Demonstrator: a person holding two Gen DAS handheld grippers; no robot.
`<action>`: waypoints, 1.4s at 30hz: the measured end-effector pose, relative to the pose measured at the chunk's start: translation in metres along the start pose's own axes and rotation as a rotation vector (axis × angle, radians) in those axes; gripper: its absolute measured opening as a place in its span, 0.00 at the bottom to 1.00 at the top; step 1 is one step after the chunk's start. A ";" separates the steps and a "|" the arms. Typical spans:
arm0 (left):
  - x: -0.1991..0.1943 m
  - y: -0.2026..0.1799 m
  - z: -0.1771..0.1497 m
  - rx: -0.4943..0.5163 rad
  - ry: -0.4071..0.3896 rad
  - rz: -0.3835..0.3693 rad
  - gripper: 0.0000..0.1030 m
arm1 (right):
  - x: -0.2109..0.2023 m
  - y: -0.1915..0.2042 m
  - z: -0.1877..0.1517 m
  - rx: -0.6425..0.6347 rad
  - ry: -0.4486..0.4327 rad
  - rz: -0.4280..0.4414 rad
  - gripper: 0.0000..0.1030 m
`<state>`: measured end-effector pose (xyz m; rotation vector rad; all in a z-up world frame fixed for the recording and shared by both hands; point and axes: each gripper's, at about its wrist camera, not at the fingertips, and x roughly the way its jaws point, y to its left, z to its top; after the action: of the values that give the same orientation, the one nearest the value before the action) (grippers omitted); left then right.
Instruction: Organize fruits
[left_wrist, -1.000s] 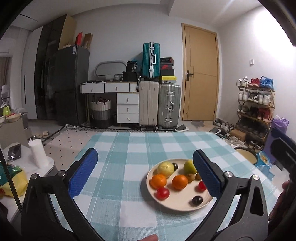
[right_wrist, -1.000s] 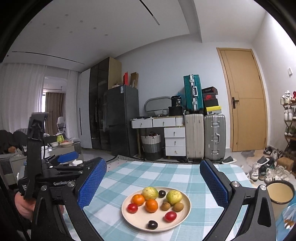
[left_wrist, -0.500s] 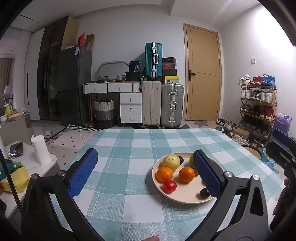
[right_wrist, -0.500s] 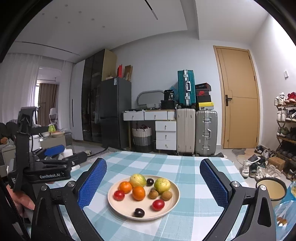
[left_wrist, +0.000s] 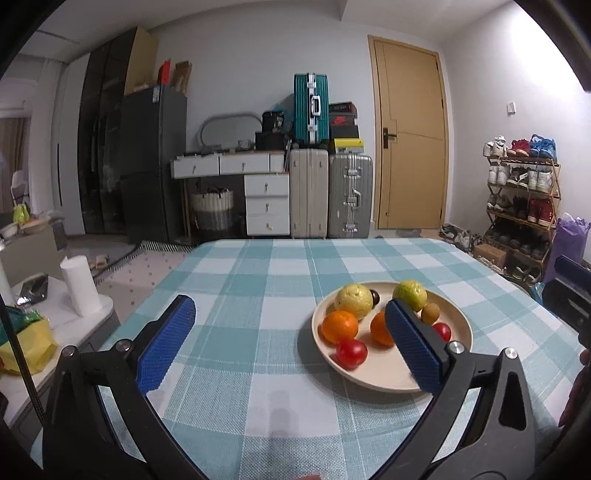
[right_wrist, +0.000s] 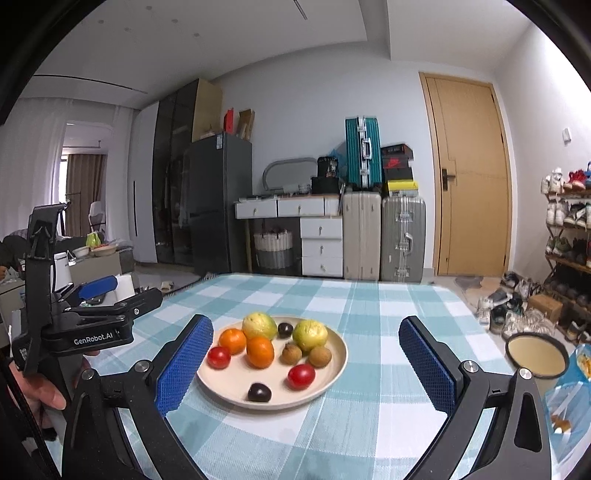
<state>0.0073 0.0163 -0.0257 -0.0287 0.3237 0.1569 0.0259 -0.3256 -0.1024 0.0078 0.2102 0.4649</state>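
Right wrist view: your right gripper (right_wrist: 306, 363) gapes wide around the round beige fruit plate (right_wrist: 332, 373).
Your left gripper (left_wrist: 291, 341), also spread, has that plate beside its right finger.

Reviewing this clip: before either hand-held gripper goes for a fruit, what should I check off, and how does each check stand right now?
1. Left hand-held gripper open and empty: ok.
2. Right hand-held gripper open and empty: ok.
3. All fruit sits inside the plate: ok.
4. Front red tomato has free space around it for the fingers: ok.
5. Two oranges touch or nearly touch, so a clean grasp there: cannot tell.
6. Where sorted fruit should go; a second dish stands beyond the table's right edge: cannot tell.
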 end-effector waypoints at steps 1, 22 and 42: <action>0.002 0.001 0.000 -0.005 0.004 0.005 1.00 | 0.001 -0.001 -0.001 0.002 0.004 0.001 1.00; 0.008 -0.006 -0.004 -0.001 0.004 0.009 1.00 | 0.022 0.008 -0.008 -0.037 0.086 0.004 1.00; 0.008 -0.007 -0.005 0.000 0.002 0.009 1.00 | 0.023 0.008 -0.008 -0.038 0.086 0.005 1.00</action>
<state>0.0148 0.0104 -0.0326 -0.0273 0.3260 0.1662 0.0407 -0.3086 -0.1143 -0.0489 0.2855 0.4745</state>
